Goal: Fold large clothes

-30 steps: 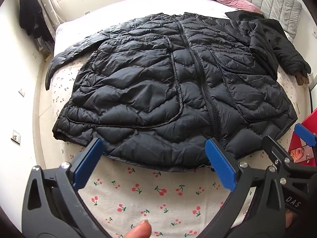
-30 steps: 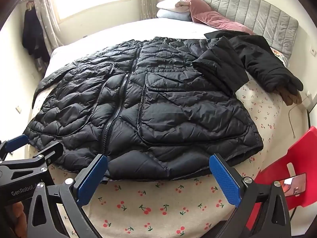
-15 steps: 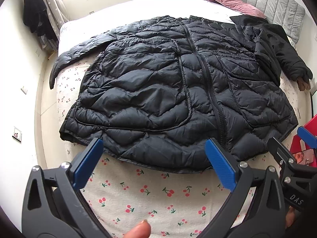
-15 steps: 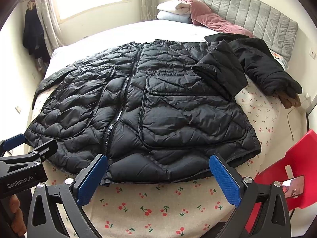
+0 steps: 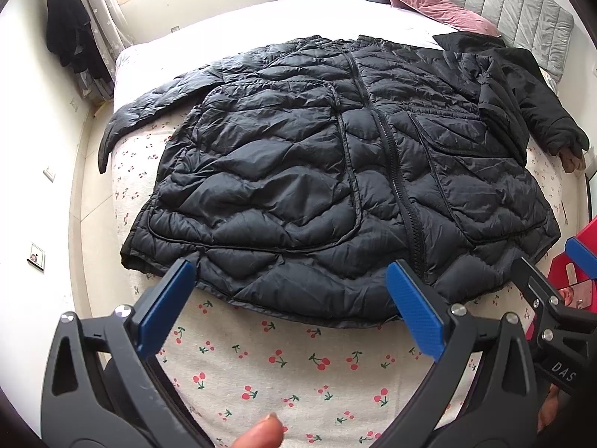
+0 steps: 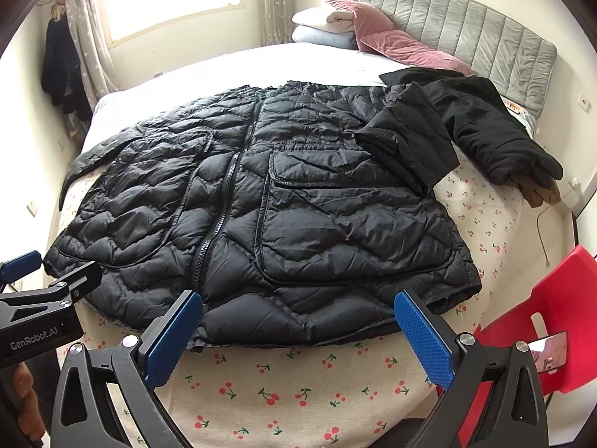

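A bed (image 6: 283,392) with a cherry-print sheet carries a black quilted jacket (image 6: 261,209) spread flat, zipped front up, its hem toward the foot and one sleeve folded across its chest. A second dark garment (image 6: 492,130) lies beside it near the grey headboard (image 6: 466,22). Both the left tongs (image 5: 291,310) and the right tongs (image 6: 298,332) hover spread wide just short of the hem, gripping nothing.
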Demonstrator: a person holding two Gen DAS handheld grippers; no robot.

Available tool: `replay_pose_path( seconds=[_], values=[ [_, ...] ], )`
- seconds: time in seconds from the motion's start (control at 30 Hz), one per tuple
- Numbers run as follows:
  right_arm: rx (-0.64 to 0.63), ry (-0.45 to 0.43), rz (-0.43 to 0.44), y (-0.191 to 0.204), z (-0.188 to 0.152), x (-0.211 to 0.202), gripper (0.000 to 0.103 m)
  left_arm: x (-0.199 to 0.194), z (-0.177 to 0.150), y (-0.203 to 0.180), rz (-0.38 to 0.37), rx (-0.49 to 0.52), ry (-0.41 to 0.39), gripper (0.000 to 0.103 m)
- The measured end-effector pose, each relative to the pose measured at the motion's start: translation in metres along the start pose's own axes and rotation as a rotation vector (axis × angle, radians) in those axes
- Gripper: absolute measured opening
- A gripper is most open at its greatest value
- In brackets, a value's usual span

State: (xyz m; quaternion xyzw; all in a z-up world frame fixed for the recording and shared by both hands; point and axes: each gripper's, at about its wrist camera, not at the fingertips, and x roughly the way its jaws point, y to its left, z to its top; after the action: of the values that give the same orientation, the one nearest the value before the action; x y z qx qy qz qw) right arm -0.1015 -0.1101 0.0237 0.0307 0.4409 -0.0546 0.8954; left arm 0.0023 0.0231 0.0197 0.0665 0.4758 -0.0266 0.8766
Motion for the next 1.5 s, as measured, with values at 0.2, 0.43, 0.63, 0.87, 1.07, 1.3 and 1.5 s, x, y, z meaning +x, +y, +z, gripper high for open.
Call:
replay_pose_path(
  seconds=[0.2, 0.43, 0.63, 0.87, 1.07, 1.3, 1.5],
  values=[
    [0.002, 0.003, -0.002, -0.001, -0.001, 0.000, 0.103, 0.001, 0.000, 0.000, -0.002, -0.004, 0.005, 0.102],
    [0.001, 0.011, -0.002, 0.000, -0.001, 0.003, 0.103, 0.003, 0.000, 0.002, -0.002, -0.008, 0.009, 0.102],
    [-0.003, 0.012, -0.002, 0.002, -0.001, 0.003, 0.103, 0.003, 0.000, 0.003, -0.005, -0.009, 0.008, 0.102],
    [-0.003, 0.010, -0.004, 0.002, -0.001, 0.003, 0.103, 0.003, 0.000, 0.004, -0.003, -0.011, 0.009, 0.102],
    [-0.001, 0.012, -0.001, 0.002, -0.001, 0.004, 0.103, 0.002, -0.001, 0.007, 0.002, -0.012, 0.004, 0.102],
    [-0.003, 0.010, -0.002, 0.002, -0.001, 0.005, 0.103, 0.002, -0.001, 0.010, 0.002, -0.017, 0.006, 0.102],
    [-0.005, 0.010, -0.006, 0.002, -0.001, 0.006, 0.103, 0.003, -0.001, 0.010, 0.002, -0.019, 0.009, 0.102]
  ],
)
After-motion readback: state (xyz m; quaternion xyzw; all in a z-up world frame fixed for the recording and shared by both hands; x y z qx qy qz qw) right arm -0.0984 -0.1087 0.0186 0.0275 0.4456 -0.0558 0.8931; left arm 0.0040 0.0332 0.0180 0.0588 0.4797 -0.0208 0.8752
